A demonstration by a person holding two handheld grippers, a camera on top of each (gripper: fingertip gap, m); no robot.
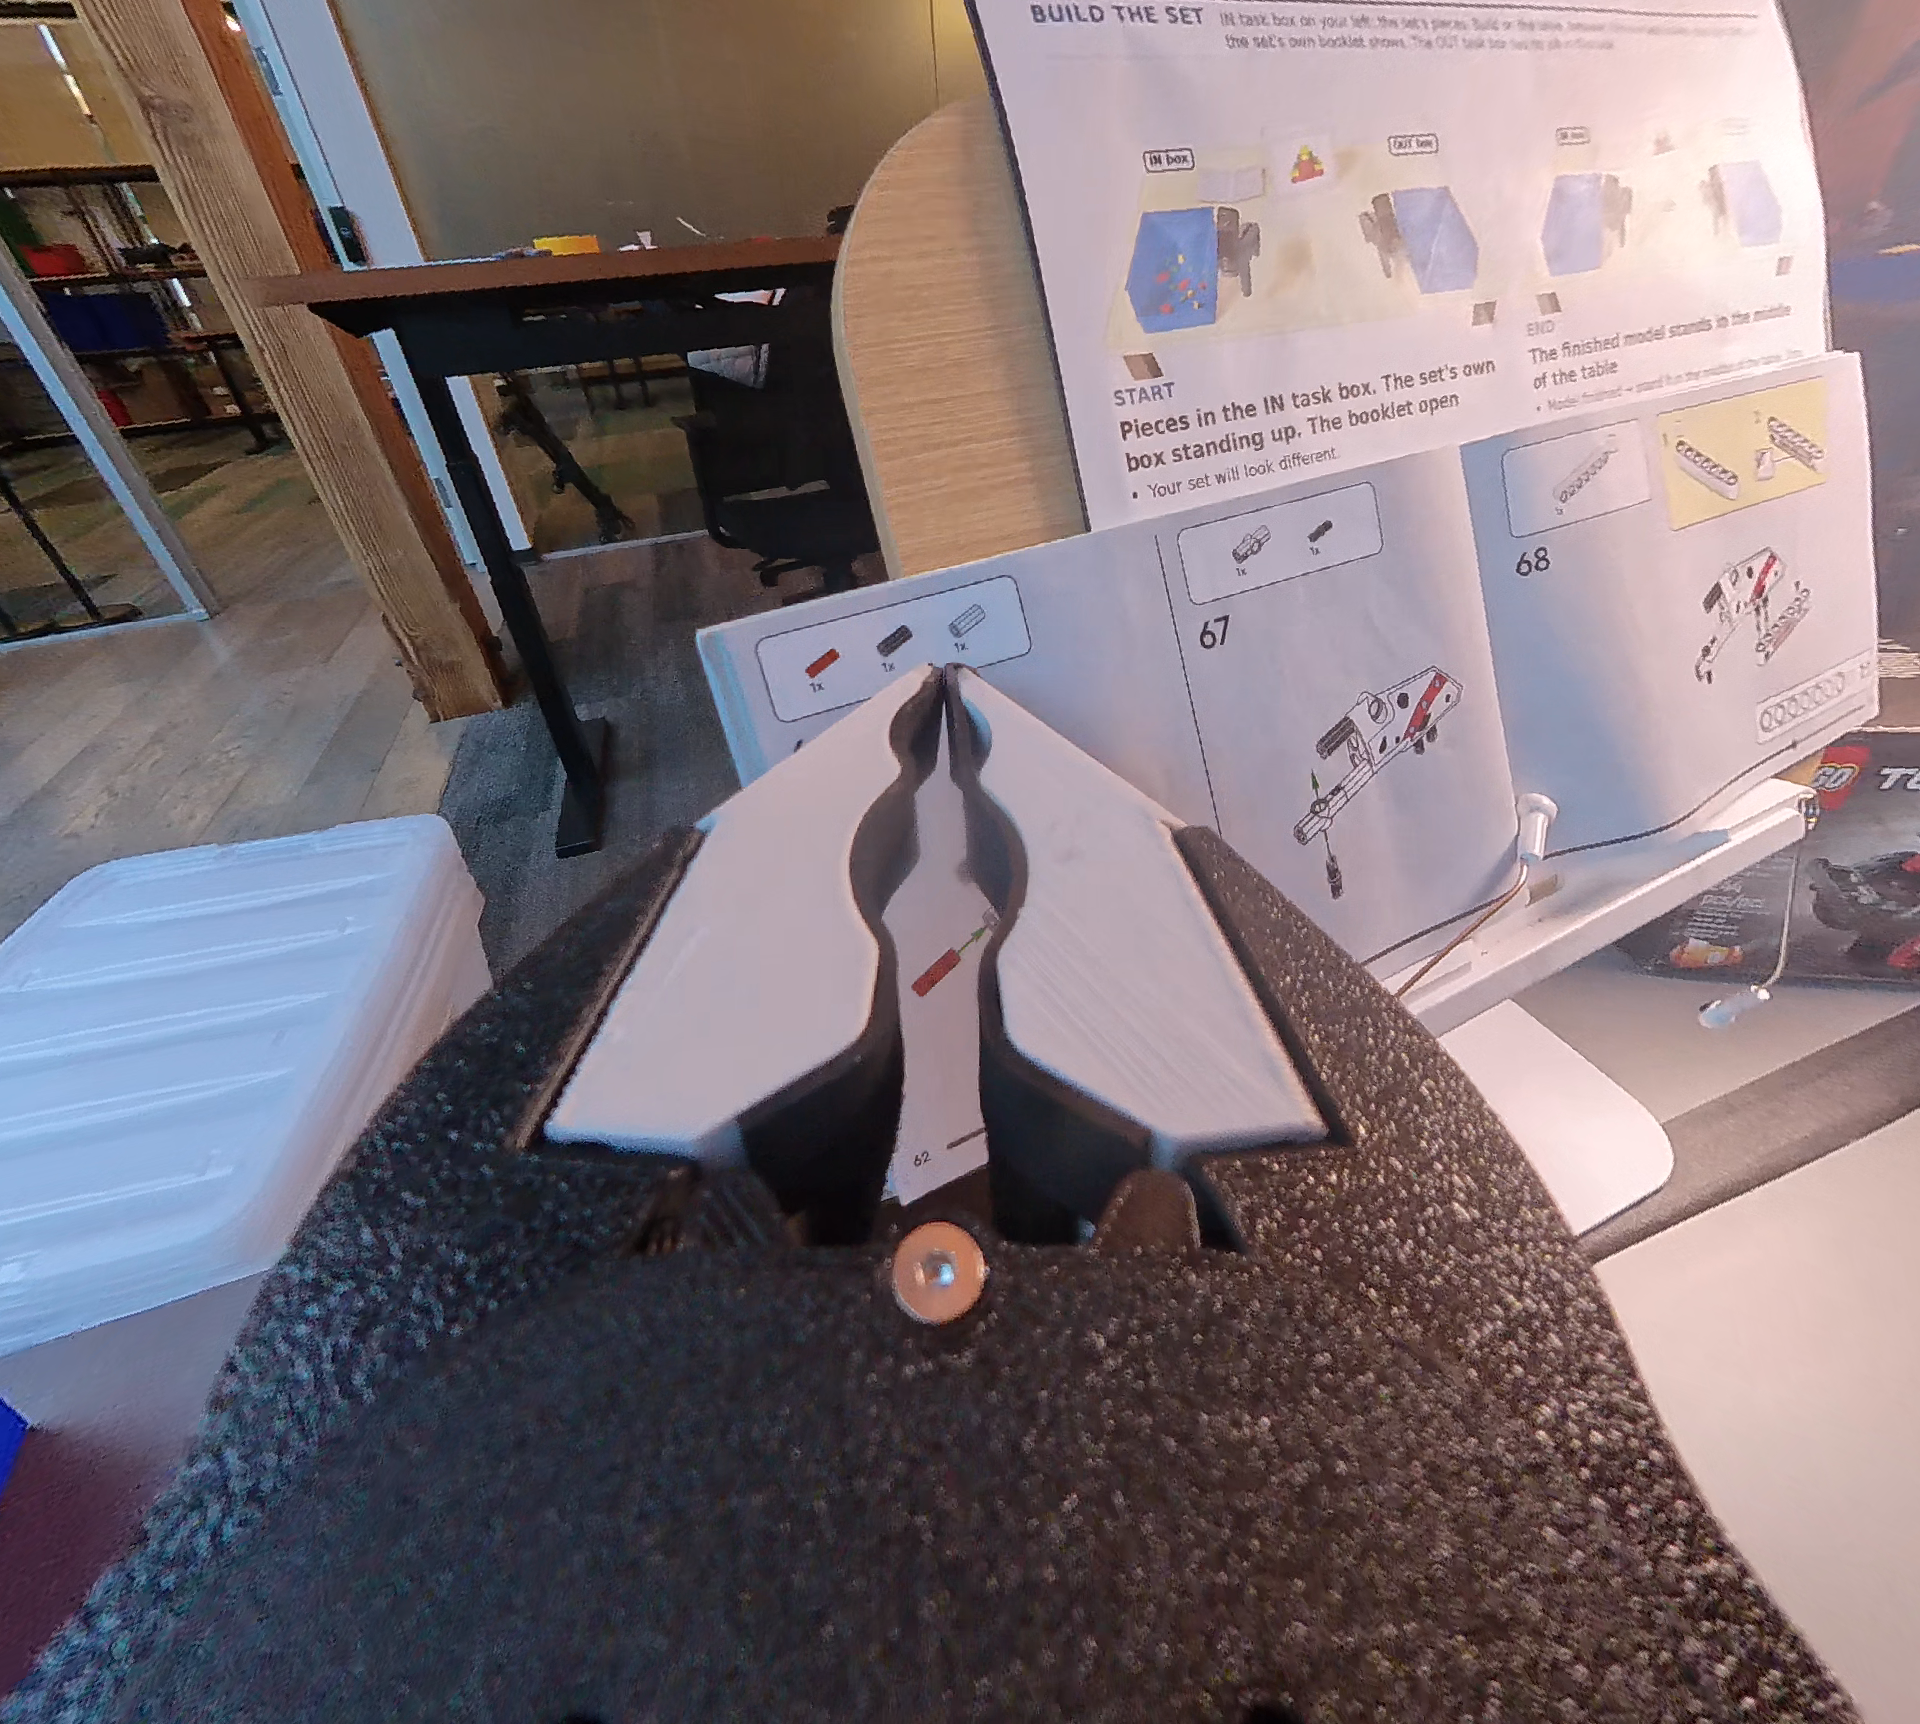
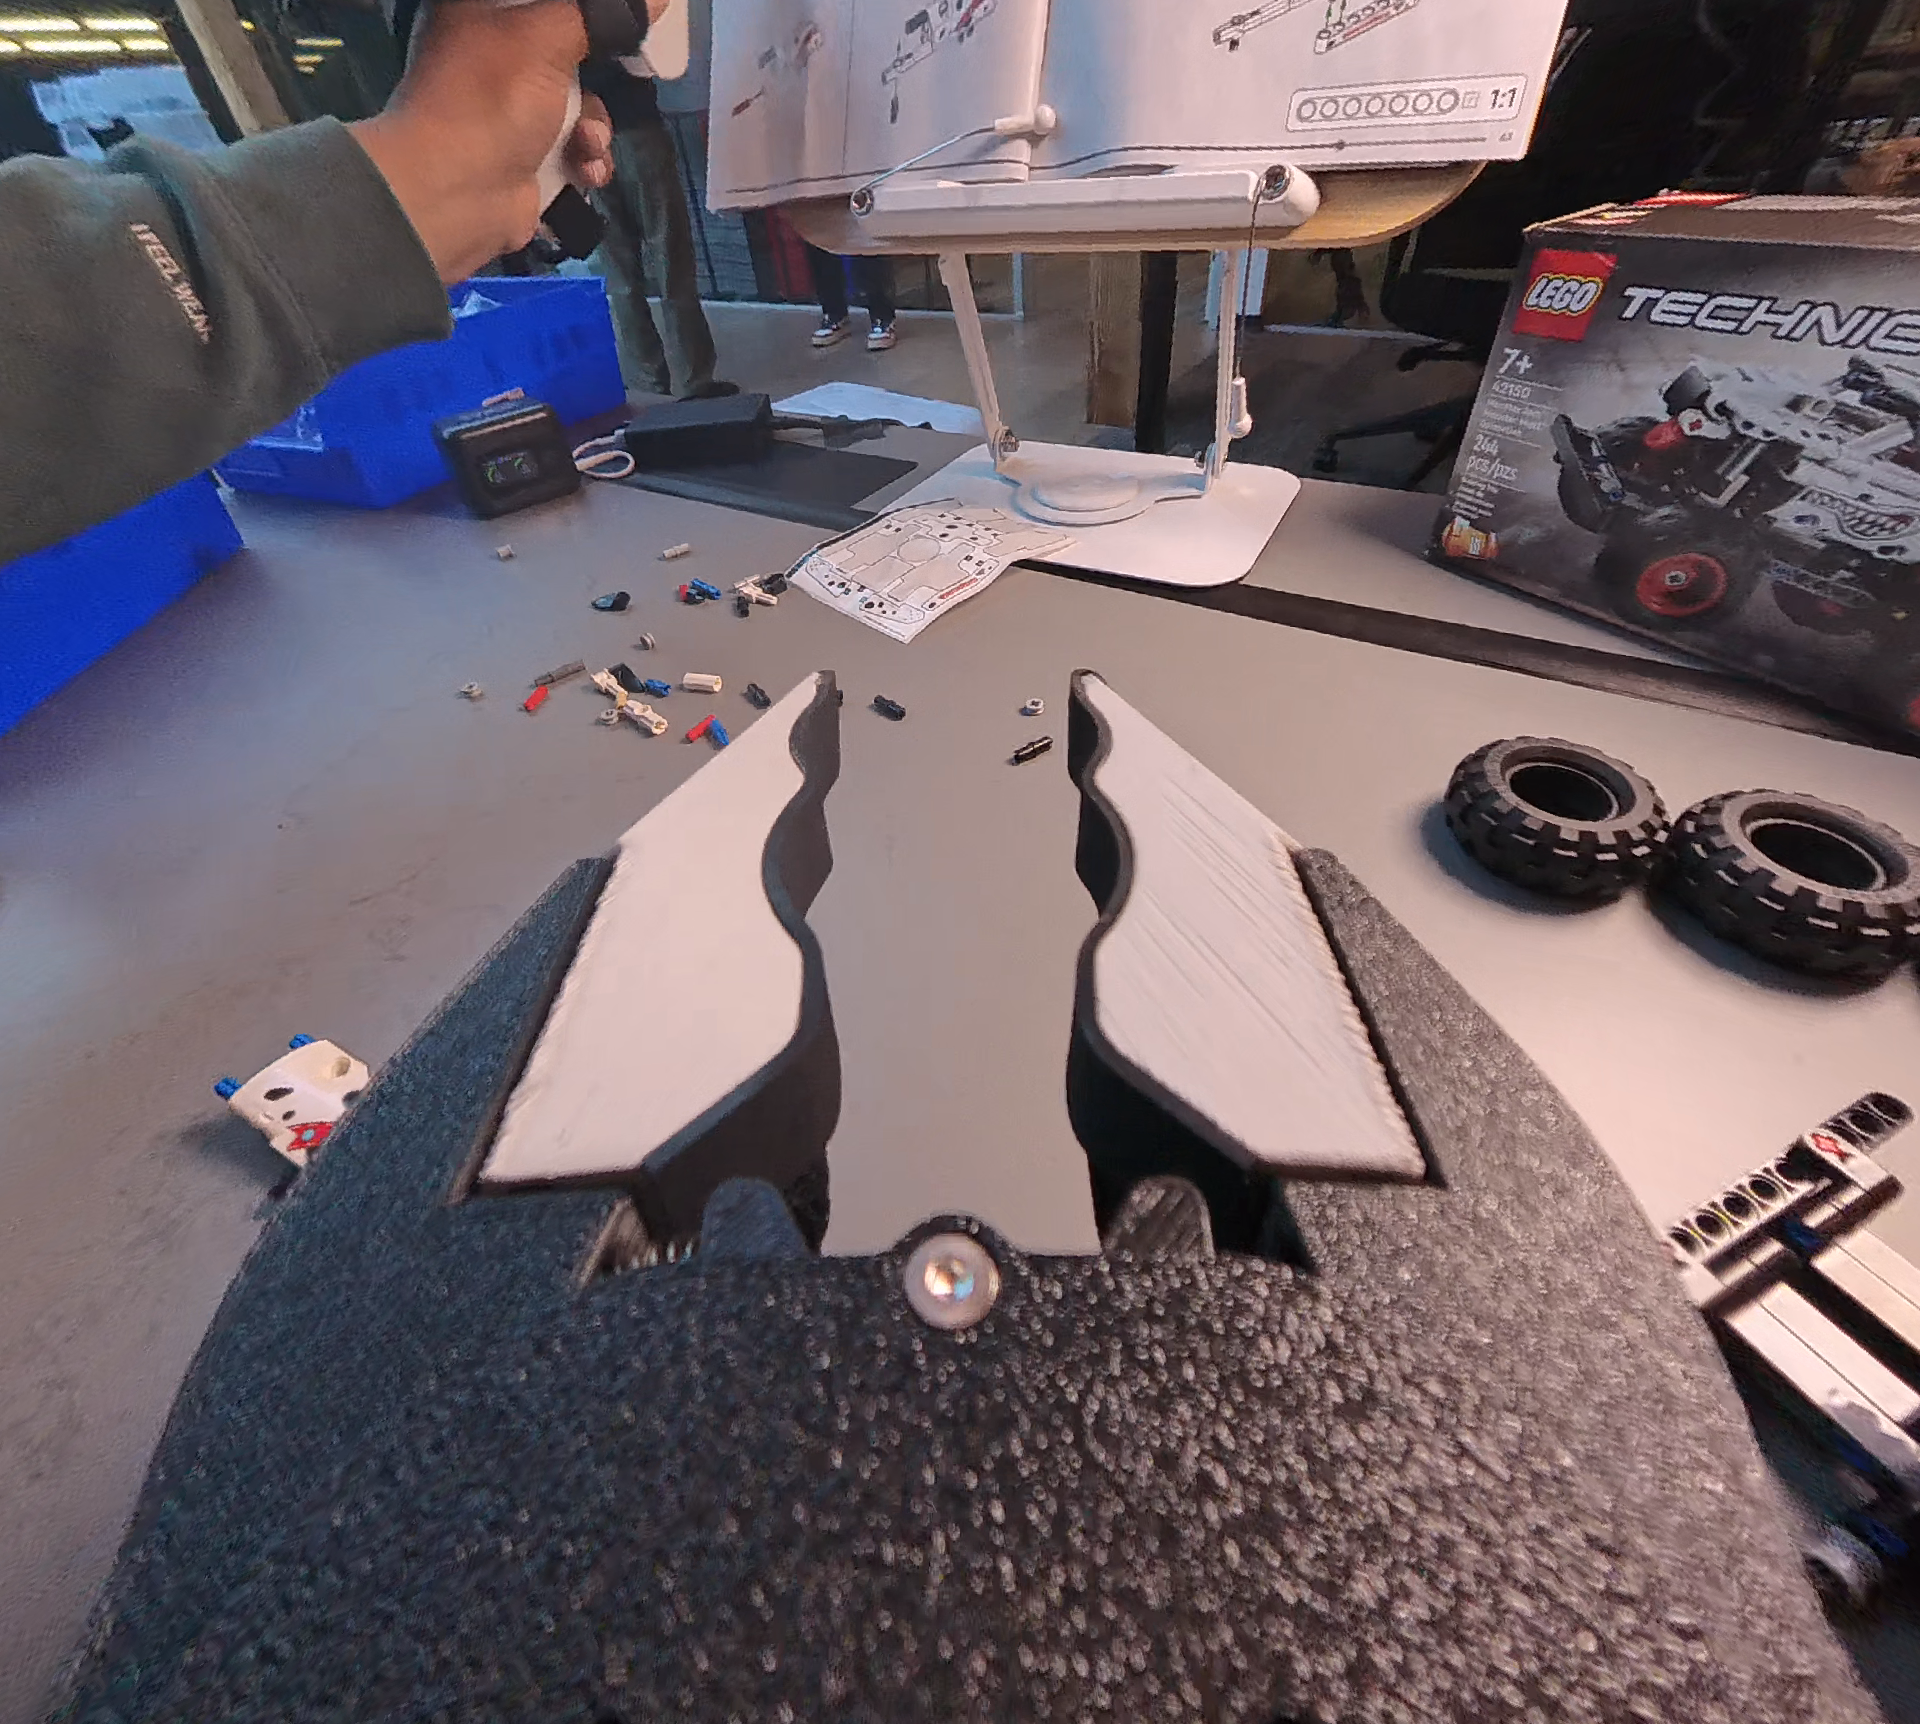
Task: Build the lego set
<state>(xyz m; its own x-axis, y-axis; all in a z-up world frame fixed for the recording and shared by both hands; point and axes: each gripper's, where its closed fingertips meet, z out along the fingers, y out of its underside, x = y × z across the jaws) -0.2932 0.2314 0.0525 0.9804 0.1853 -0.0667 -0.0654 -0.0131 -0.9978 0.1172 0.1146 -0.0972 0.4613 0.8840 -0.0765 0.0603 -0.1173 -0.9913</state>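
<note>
Booklet page pinched in left tool — right tool spread above loose pieces.

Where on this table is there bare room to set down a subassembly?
Bare grey table lies ahead of the right gripper, between the scattered small pieces and the two tires. Crowded: the pieces toward the blue bins, and the part-built chassis beside the gripper.
</note>
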